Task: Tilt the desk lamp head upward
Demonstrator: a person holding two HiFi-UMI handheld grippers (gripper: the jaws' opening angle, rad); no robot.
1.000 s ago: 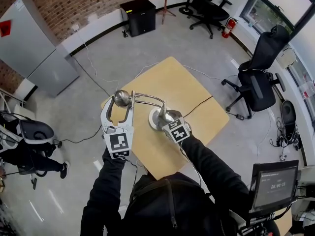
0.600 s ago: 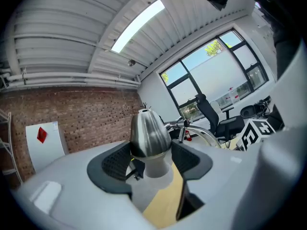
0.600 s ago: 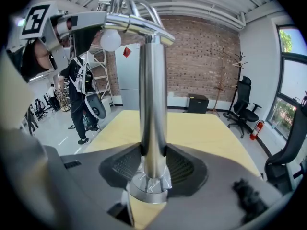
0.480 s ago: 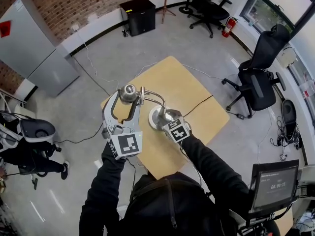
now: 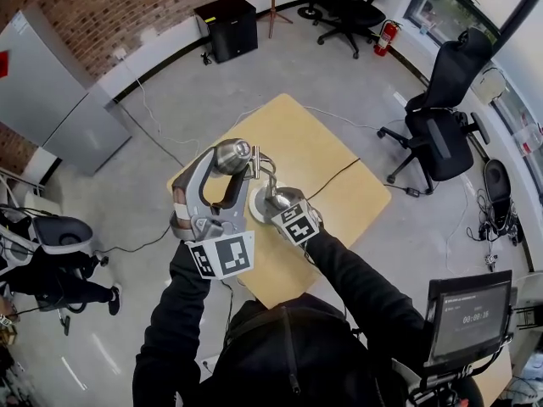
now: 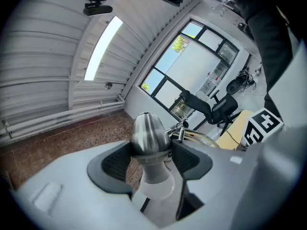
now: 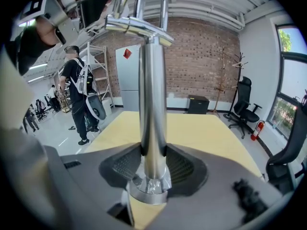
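In the head view, a metal lamp stands on the yellow counter (image 5: 318, 142), on the side near the person. The left gripper (image 5: 227, 166) has its jaws closed on the head (image 5: 235, 153). The head sits at the end of the curved arm (image 5: 265, 163), up and to the left of the base (image 5: 261, 206). The right gripper (image 5: 282, 203) reaches the lamp just above this round base. A black cord (image 5: 339, 175) runs from the lamp over the counter to its right edge. A black chair (image 5: 441, 138) stands on the floor to the right of the counter.

In the left gripper view, both dark pads (image 6: 117, 163) press on the sides of the head (image 6: 148, 134). Its narrow metal end points away from the camera, toward the ceiling. The white bulb (image 6: 156, 185) is below it, near the camera, between the jaws. The marker cube of the right gripper shows at the right edge.

In the right gripper view, the jaws are clamped on the upright post (image 7: 152, 104), one pad on each side. They grip it just above the ring where the post meets the base. The counter lies behind the post. A person (image 7: 79, 92) stands on the floor at the left.
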